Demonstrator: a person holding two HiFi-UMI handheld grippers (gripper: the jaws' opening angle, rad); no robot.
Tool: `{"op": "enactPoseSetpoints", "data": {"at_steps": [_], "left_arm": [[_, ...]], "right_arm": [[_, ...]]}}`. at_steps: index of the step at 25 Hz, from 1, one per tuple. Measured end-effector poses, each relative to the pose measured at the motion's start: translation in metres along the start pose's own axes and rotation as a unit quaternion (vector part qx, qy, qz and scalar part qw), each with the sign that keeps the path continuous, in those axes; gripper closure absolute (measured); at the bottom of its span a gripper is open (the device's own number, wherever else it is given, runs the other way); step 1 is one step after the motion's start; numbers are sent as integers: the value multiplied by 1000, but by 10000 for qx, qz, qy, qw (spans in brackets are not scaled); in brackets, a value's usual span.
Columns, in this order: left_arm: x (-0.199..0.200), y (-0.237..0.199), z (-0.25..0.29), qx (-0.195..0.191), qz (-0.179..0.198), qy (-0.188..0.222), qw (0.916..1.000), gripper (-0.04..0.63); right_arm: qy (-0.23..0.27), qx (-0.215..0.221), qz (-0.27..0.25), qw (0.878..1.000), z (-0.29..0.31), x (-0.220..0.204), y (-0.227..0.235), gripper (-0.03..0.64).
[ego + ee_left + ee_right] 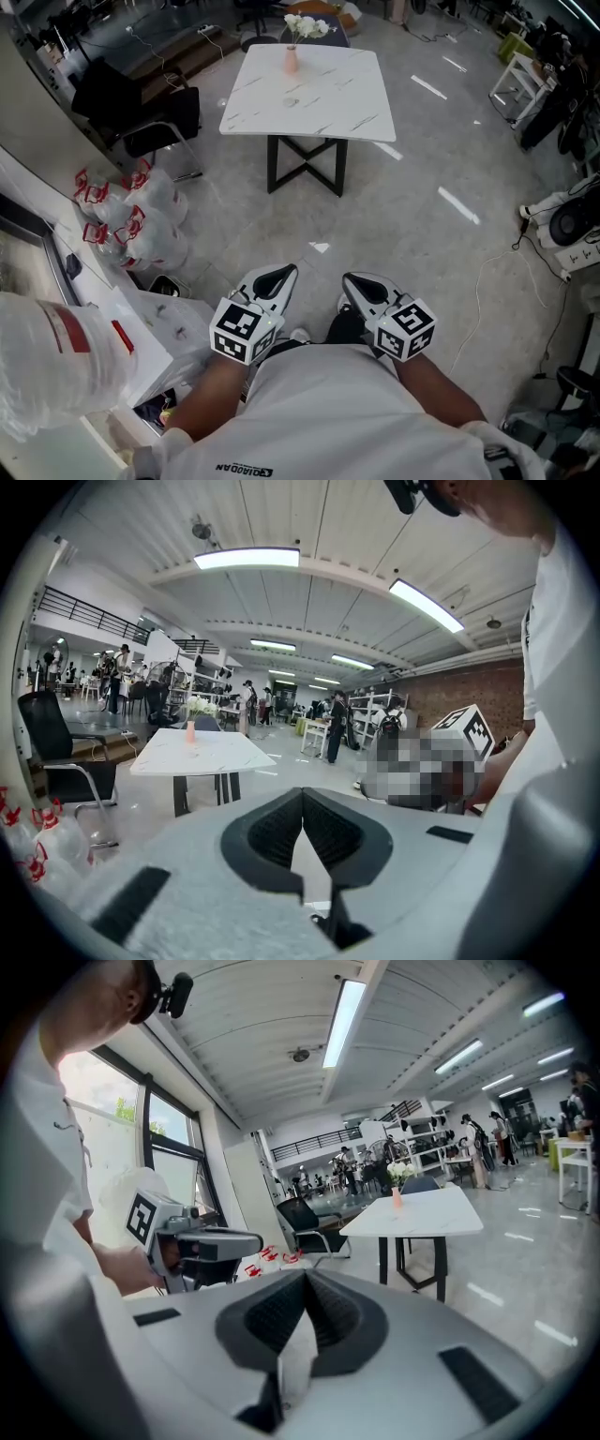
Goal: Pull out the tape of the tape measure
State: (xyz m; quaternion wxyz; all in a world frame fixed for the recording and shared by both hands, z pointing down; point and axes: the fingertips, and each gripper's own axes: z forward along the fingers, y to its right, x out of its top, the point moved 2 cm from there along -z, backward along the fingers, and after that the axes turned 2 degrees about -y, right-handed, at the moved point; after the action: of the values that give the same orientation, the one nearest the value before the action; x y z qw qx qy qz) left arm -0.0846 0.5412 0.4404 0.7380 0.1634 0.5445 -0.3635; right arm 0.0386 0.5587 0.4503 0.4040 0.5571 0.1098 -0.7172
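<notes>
In the middle of a large workshop hall, a pale glossy floor (422, 234) spreads out under the person and reflects the ceiling lamps. Ahead stands a white marble-pattern table (319, 103) on a black crossed frame. To the left of it is a black office chair (150, 122), and nearer to the person lie some white plastic bags (141, 225) with red print, beside a white counter (141, 319).

The person wears a white shirt (328, 412) and holds both tools low in front of the body. They point toward the table but are well apart from it.

The left gripper (279, 274) is clenched. In its own view the dark ribbed pads (281, 829) meet at the front and nothing is between them. The right gripper (361, 281) is pressed closed as well, its pads (328, 1312) together, and it holds nothing. The two grippers are side by side and do not touch. Each one carries its marker cube (242, 330).

On the far edge of the table stands a small pink vase (292, 60) with white flowers (307, 26).

The tape measure I cannot make out in any view, so I cannot say where it is or how it looks. No gripper has it.
</notes>
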Motion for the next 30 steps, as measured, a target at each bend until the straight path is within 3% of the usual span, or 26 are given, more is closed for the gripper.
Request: {"op": "enactPoseSetpoints", "data": {"at_steps": [8, 24, 30], "left_arm": [[4, -33, 21, 175, -87, -48, 9998, 586], [113, -121, 148, 394, 145, 182, 9990, 586], [116, -137, 189, 428, -167, 68, 9989, 586]], "right_arm": [[62, 20, -58, 10000, 28, 20, 31, 611], [339, 334, -234, 9986, 112, 136, 166, 611], [195, 451, -196, 9986, 129, 146, 209, 611]]}}
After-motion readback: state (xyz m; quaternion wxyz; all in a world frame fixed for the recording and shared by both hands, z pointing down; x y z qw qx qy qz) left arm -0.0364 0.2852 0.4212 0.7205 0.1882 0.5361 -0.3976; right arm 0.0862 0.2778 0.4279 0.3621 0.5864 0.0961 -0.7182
